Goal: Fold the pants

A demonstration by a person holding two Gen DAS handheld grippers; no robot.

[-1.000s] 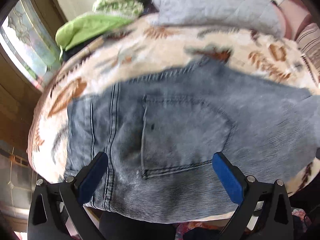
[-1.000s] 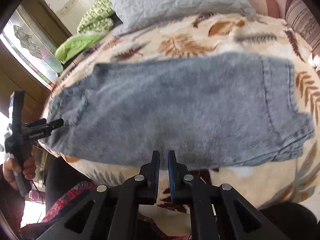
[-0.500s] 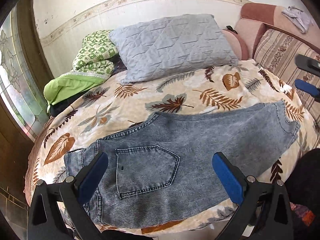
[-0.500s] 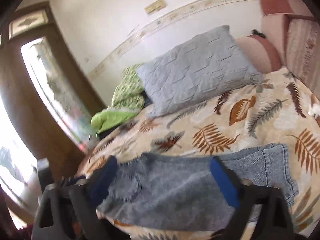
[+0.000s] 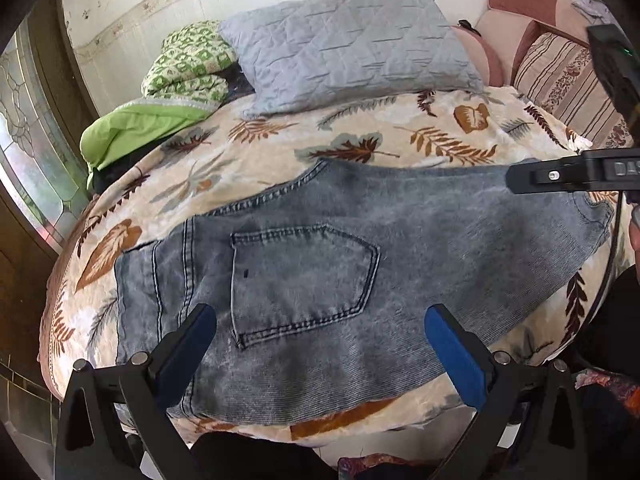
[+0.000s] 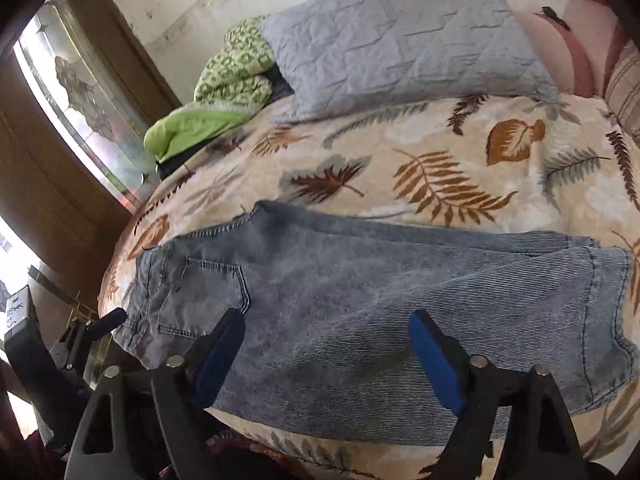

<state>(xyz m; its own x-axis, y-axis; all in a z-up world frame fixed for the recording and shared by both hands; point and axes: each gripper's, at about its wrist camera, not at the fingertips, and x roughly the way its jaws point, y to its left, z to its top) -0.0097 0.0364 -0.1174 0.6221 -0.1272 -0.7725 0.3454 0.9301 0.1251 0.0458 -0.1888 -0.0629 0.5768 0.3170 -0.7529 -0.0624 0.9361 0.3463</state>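
Here, halved jeans [image 5: 360, 280] lie flat across the bed [image 5: 280, 148], seemingly ready for another fold; left gripper [image 5: 320, 352] gapes empty, right gripper [image 6: 328, 360] empty, its jaws closing.

Jeans [image 5: 400, 240], pillow [image 5: 352, 48] on bed [image 5: 256, 152]

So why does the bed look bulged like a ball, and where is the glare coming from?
Left wrist view: the fisheye lens bows the bedspread and jeans; sharp. Right wrist view: same bulge; daylight through the glass door washes out the left edge, and the wall shows glare.
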